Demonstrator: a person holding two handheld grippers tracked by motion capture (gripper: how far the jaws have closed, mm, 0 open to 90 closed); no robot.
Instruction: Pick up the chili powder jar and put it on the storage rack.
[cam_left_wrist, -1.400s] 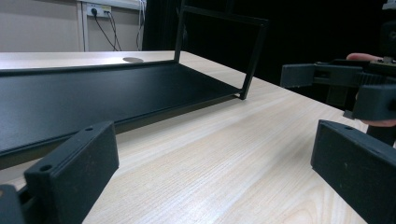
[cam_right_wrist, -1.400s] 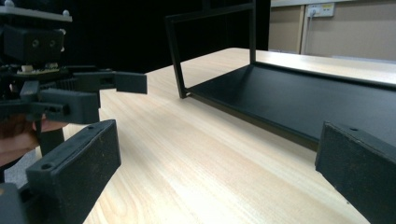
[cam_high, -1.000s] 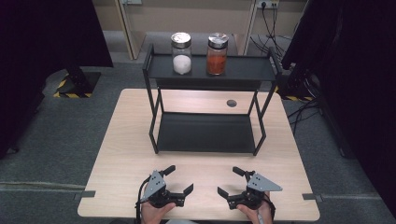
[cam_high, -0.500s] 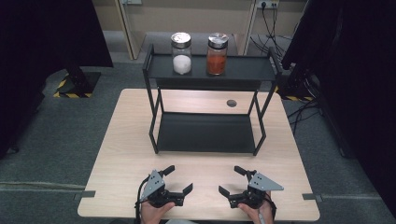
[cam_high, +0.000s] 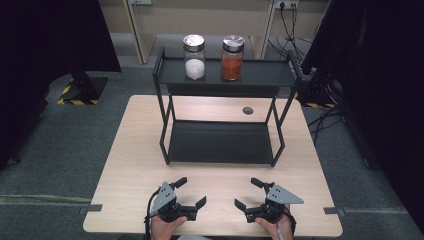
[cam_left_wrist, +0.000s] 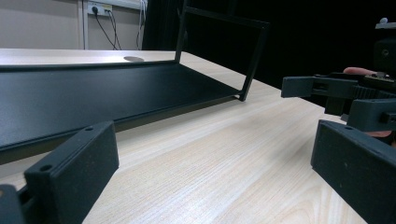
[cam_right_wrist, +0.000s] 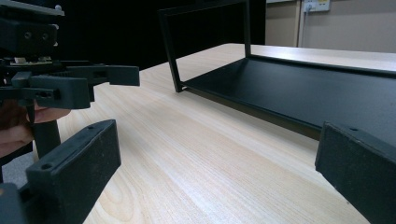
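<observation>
The black rack (cam_high: 222, 142) stands in the middle of the wooden table (cam_high: 125, 165), with one shelf low on the table and one shelf on top. None of your grippers touches it.

At the left, your left gripper (cam_high: 191, 192) rests at the near edge of the table, in front of the left part of the rack and well apart from it. Its jaws are spread wide, with only bare wood between them. In the left gripper view the low shelf of the rack (cam_left_wrist: 93, 93) lies ahead.

On the top shelf, the jar with white powder (cam_high: 194, 56) stands upright at the left, and the jar with orange powder (cam_high: 232, 51) stands upright just beside it, at its right. The two jars do not touch.

At the right, your right gripper (cam_high: 248, 193) rests also at the near edge, facing inward toward the left one. Its jaws are also wide apart and hold nothing. In the right gripper view the left gripper (cam_right_wrist: 70, 81) is near, at the left side.
</observation>
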